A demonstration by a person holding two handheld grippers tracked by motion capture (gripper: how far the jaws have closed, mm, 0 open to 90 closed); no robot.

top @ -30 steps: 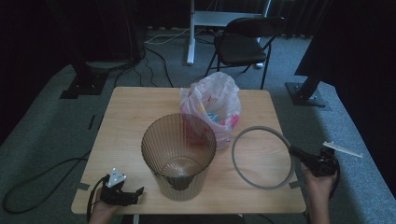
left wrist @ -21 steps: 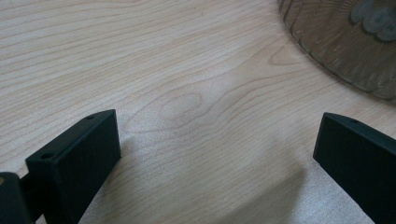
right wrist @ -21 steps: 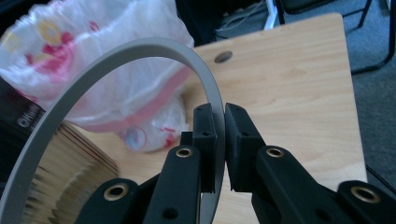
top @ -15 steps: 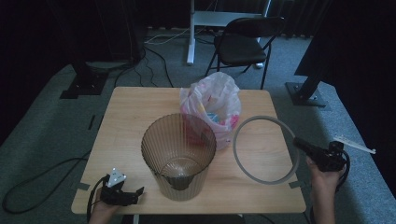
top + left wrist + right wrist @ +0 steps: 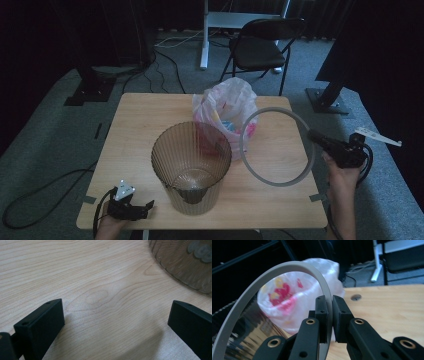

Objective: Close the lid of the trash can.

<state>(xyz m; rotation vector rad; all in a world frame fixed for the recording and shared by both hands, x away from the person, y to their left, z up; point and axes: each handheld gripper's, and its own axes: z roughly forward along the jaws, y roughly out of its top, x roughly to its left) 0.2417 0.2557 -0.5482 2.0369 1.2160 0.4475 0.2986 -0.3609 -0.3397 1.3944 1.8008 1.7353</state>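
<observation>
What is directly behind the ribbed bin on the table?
A tied plastic bag sits behind the ribbed bin, colourful contents faintly visible. Its lower part is hidden by the bin's rim.

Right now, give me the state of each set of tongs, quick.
Left tongs: open, holding nothing, over the table.
Right tongs: shut on the grey ring, lifted off the table.

Both grippers are matt black. The right gripper (image 5: 329,315) has two flat rectangular jaw blocks on angular arms, each dotted with small screw holes and brass-coloured ringed bolts. A black cable loops from its body at 4 o'clock. The left gripper (image 5: 131,209) carries a grey three-cornered plate on top; its jaws are plain black blocks with tiny holes.
</observation>
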